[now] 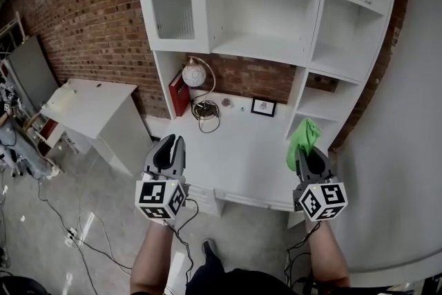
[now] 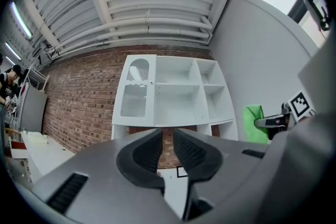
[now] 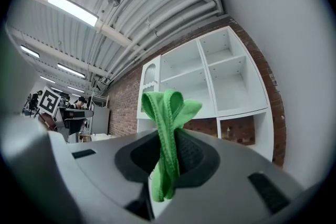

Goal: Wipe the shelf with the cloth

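1. Left gripper (image 1: 173,145): its jaws are drawn almost together on nothing, and it hovers over the front left part of the desktop (image 1: 242,145). I would keep it idle and clear of the wiping path.

2. Obstacles: a globe lamp (image 1: 194,72) and a red book (image 1: 179,94) stand at the desktop's back left. A small picture frame (image 1: 263,106) stands at the back, right of centre. All are below the open shelf board (image 1: 266,48), so a wipe on that board should not meet them, provided I approach from the front and not from underneath.

3. Right gripper (image 1: 309,157): it is clamped on the green cloth (image 1: 302,136), near the desktop's front right corner and not touching any board. The cloth is bunched and stands up beyond the jaw tips, with a short tail hanging behind.

4. Procedure, as I judge it:
   - Lift the right gripper to the board.
   - Tilt it so only the cloth touches.
   - Press lightly.
   - Sweep edge to edge in overlapping strokes
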Tool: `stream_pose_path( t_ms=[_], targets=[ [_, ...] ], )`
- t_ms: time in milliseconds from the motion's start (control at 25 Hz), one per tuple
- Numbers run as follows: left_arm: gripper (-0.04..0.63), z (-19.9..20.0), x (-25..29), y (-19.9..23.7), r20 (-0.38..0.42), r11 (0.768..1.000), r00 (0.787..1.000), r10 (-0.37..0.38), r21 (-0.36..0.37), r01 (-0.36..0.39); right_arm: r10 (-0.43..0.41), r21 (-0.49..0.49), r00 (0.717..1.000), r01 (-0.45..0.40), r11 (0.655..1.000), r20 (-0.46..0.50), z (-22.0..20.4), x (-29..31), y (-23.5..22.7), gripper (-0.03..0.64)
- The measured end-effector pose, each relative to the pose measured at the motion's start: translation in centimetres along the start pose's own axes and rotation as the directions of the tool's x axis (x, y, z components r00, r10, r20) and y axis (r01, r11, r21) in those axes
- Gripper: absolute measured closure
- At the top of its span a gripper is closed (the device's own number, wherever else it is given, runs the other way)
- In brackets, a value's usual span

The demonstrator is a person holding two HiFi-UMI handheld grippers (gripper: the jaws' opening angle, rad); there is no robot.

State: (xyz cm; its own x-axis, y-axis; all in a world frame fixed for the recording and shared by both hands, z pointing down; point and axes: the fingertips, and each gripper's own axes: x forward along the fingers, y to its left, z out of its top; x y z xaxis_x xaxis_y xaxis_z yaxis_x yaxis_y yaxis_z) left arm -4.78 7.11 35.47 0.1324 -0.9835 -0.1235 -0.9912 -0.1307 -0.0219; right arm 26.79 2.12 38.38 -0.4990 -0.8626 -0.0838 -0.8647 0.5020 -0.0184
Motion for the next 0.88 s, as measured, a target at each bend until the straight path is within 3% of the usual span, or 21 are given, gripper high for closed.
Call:
stream_pose_path(
  t_ms=[520,880],
  targets=[
    [0.532,-2.0,11.0,10.5,0.013,0.994,0.995,-0.095,-0.059,0.096,-0.088,-0.028,0.996,0.088,0.996,0.005,0.0,13.0,2.5,0.561],
    [0.531,-3.6,16.2,13.1,-0.006,0.989,0.993,-0.115,-0.093,0.113,-0.070,-0.040,0.998,0.070,0.997,-0.007,0.0,18.7,2.5,0.561]
  ],
)
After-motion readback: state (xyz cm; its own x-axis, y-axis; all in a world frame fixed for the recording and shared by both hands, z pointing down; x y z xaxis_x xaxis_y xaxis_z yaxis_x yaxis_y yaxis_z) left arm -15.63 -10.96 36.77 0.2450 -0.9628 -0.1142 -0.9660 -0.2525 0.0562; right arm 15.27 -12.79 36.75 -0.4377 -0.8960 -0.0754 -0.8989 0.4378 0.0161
